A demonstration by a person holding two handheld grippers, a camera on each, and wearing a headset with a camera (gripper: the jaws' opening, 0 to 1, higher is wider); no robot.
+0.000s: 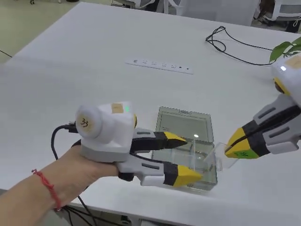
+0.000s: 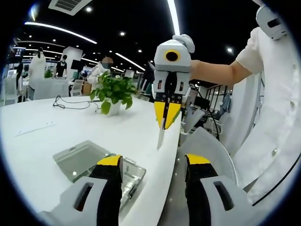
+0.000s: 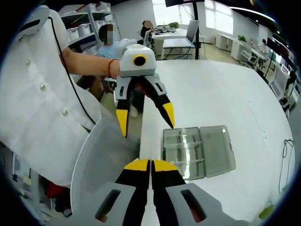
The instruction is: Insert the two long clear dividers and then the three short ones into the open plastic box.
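Plastic box (image 1: 183, 125), clear and with its lid laid open, is seen on the white table (image 1: 94, 70) close to the near edge. A clear divider (image 2: 160, 139) is gripped in the clenched jaws of the right gripper (image 1: 230, 148), just beside the box's right end. The left gripper (image 1: 192, 157) is held over the box, jaws spread apart.

L hand-held gripper (image 1: 188, 157): white rounded body, pale-grey jaw arms w/ dark slots, black mid-sections, yellow pointed tips. "33" inked on round rear cap (image 1: 84, 123); black cable (image 1: 55, 136) at rear. R hand-held gripper (image 1: 233, 147): same colours, small lit LED (image 1: 283, 68) on top. Red string bracelet (image 1: 47, 187) on L wrist. White button-front shirt (image 3: 33, 94), short sleeves.
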